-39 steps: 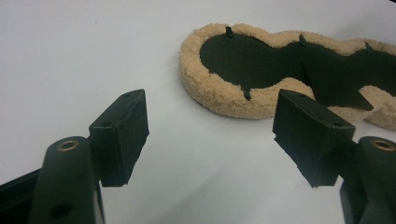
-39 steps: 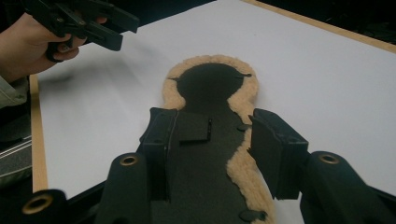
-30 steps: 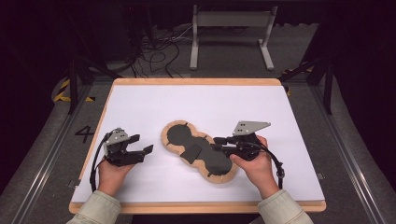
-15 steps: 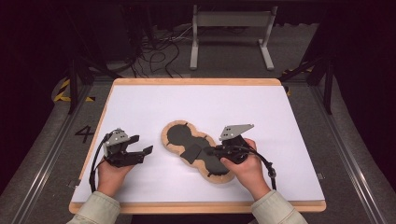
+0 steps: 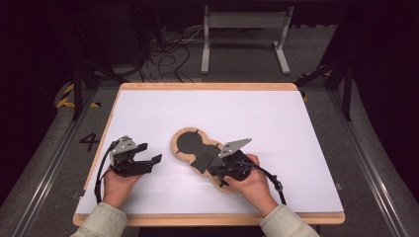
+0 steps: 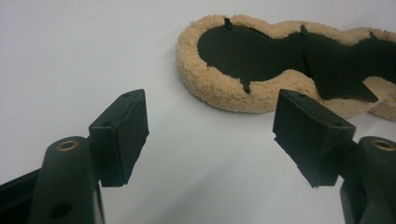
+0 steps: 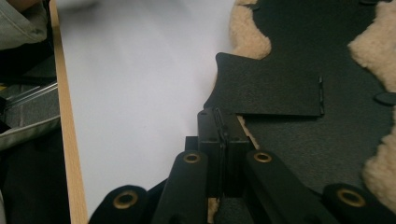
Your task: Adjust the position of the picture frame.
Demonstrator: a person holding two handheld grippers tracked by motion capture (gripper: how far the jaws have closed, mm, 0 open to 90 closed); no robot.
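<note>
Your right gripper (image 5: 225, 170) had just clamped the black flap (image 7: 268, 86) of the fleecy insole (image 5: 185, 153) near the tabletop's (image 5: 207, 106) front edge; your left gripper (image 5: 148, 162) gaped empty; the lifting remained.

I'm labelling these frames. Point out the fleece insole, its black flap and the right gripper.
fleece insole (image 6: 219, 88): left gripper view, fuzzy tan rim.
black flap (image 7: 271, 86): right gripper view, flat middle.
right gripper (image 7: 219, 128): right gripper view, between shut fingertips.

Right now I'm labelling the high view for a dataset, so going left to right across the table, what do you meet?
Left gripper with jaws open → the tan fleecy pad with a black inner face → right gripper, jaws shut on the pad's black flap.
</note>
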